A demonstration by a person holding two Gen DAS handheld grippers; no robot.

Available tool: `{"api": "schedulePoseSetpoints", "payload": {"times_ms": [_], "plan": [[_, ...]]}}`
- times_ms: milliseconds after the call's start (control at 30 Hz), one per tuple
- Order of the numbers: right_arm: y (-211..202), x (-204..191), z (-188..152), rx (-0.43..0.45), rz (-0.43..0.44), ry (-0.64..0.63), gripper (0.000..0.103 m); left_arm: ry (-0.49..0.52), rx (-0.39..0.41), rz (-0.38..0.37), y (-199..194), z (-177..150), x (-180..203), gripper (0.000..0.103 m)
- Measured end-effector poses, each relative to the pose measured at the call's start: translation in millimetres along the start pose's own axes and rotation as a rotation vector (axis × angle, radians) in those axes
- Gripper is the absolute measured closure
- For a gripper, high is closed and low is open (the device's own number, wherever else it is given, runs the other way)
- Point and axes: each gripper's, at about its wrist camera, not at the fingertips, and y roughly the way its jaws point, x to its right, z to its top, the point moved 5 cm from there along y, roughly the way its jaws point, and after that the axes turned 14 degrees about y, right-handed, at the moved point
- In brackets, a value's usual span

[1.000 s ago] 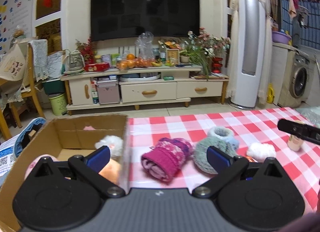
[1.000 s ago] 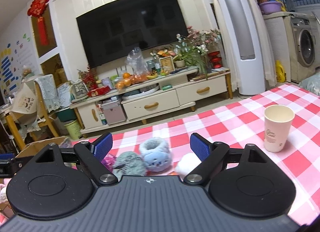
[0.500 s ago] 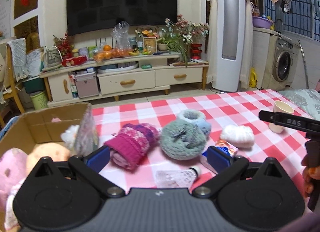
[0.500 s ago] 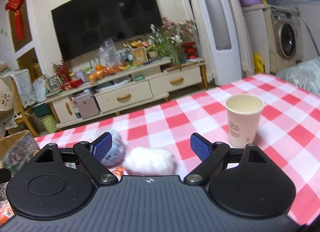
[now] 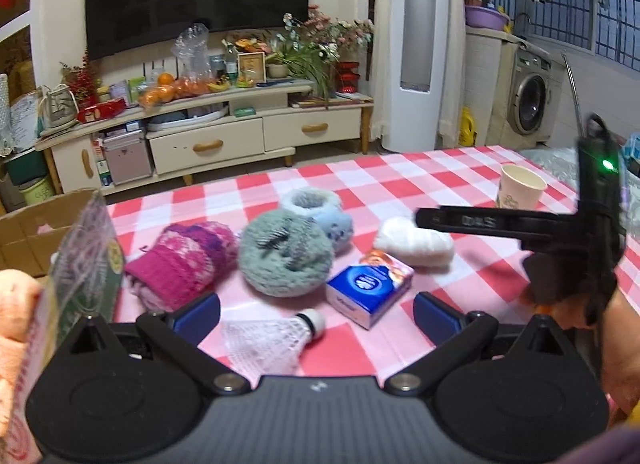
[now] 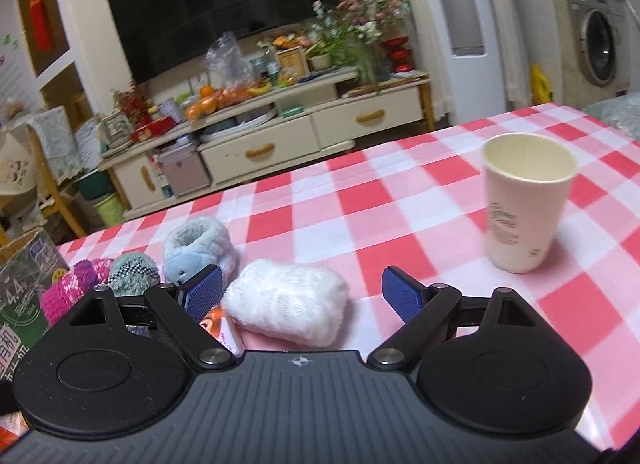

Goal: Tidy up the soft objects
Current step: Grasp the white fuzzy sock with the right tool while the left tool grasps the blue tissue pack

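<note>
The right gripper (image 6: 300,290) has its jaws wide apart and holds nothing; a white fluffy piece (image 6: 286,310) lies on the checked counter (image 6: 360,220) between them. The left gripper (image 5: 316,314) is also wide and empty. Before it lie a grey fluffy ball (image 5: 286,260), a pink knitted roll (image 5: 182,264), a blue slipper (image 5: 320,212), a tissue pack (image 5: 368,288) and a shuttlecock (image 5: 272,338). A cardboard box (image 5: 36,232) stands at the left.

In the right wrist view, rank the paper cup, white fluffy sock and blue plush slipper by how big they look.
1. white fluffy sock, though it is nearest the camera
2. paper cup, close behind it
3. blue plush slipper, partly hidden
</note>
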Motion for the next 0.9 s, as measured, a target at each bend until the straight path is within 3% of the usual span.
{"api": "schedulePoseSetpoints", "payload": {"times_ms": [200,567,767,900], "plan": [[11.4,1.4,-2.1,-0.06,0.043,-0.048,0.0,0.006,-0.012,-0.019,9.2,-1.6,13.8,0.001],[40.5,1.7,-7.2,-0.152,0.031,-0.117,0.0,0.008,-0.034,-0.016,23.0,-4.6,33.7,0.001],[46.4,8.8,-2.9,-0.157,0.058,-0.113,0.0,-0.012,-0.047,0.0,33.4,-5.0,46.0,0.001],[45.6,15.4,1.2,-0.164,0.072,-0.111,0.012,-0.04,-0.064,0.019,46.4,-3.8,50.5,0.001]]}}
